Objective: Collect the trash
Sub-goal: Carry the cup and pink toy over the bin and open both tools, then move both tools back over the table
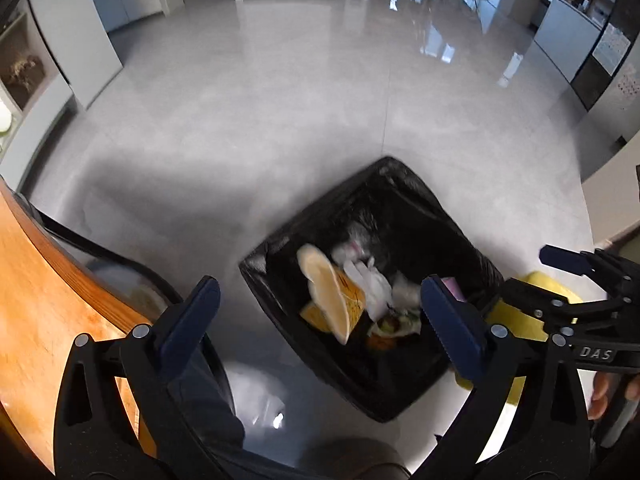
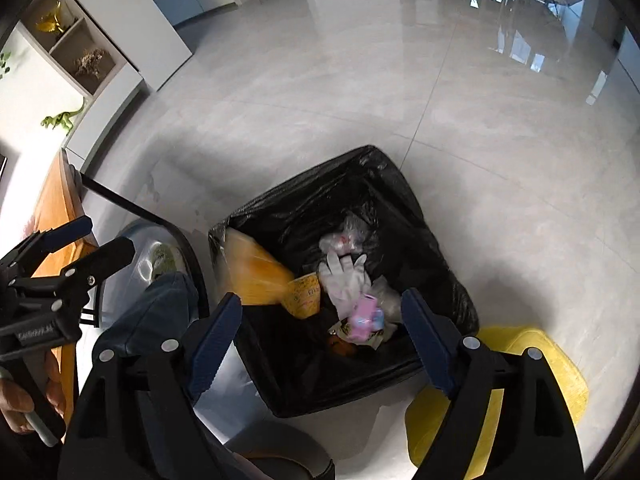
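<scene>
Right up at the lens, the left gripper [image 1: 320, 312] has its blue pads spread wide with nothing between them, and the right gripper [image 2: 322, 332] is the same – jaws apart, empty. Both hang over the bin [image 2: 424, 200], which is lined with a black bag and sits on the grey floor [image 2: 360, 92] just beside a yellow stool [image 2: 532, 344].

Progress looks decent: the bin already holds a yellow paper cup [image 1: 334, 300], a white glove [image 2: 344, 276], a pink wrapper [image 2: 366, 316] and some crumpled plastic (the cup looks blurred, possibly still tumbling in).

What's left is hard to call – only a sliver of the wooden table [image 1: 36, 280] shows, so any remaining trash up there is out of sight.
</scene>
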The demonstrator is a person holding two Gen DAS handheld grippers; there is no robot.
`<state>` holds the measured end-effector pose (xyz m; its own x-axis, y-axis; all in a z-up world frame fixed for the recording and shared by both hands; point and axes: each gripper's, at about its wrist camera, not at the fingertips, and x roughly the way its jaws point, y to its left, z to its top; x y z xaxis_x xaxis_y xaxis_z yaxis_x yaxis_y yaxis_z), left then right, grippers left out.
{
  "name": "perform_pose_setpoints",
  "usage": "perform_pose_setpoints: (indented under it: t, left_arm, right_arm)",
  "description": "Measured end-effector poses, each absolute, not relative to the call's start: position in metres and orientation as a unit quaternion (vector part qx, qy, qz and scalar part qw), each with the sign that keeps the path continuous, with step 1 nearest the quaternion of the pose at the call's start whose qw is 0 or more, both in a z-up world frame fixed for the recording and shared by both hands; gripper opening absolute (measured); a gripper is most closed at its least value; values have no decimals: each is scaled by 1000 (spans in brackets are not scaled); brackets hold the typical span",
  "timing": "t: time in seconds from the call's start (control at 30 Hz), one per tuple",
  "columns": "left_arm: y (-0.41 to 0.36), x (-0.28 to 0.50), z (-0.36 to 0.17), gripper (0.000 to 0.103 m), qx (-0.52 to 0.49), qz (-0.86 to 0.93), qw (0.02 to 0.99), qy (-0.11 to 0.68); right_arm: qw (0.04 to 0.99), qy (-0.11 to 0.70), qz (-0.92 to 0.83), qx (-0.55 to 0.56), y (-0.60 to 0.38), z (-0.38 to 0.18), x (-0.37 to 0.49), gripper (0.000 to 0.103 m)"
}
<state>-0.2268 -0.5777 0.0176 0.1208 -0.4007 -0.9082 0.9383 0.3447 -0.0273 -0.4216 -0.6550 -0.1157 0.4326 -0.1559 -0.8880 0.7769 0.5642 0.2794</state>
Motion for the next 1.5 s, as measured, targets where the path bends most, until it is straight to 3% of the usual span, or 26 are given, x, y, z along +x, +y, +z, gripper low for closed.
perform_pose_setpoints:
  t: [0.33, 0.67, 1.0, 1.5]
  left_arm:
    - [-545, -206, 26, 97, 266, -475, 700, 461]
    - [-479, -158, 41, 97, 215, -433, 743, 464]
    - [-358, -69, 60, 97, 140, -320, 814, 464]
    - [-203, 89, 73, 97, 150, -232, 831, 483]
  right_arm:
    - [786, 438, -286, 330, -637, -93, -402, 82]
    - [822, 451, -211, 277, -584, -60, -326, 82]
    - [848, 471, -127, 208, -512, -33, -236, 82]
    - [842, 514, -72, 147, -445, -29, -145, 82]
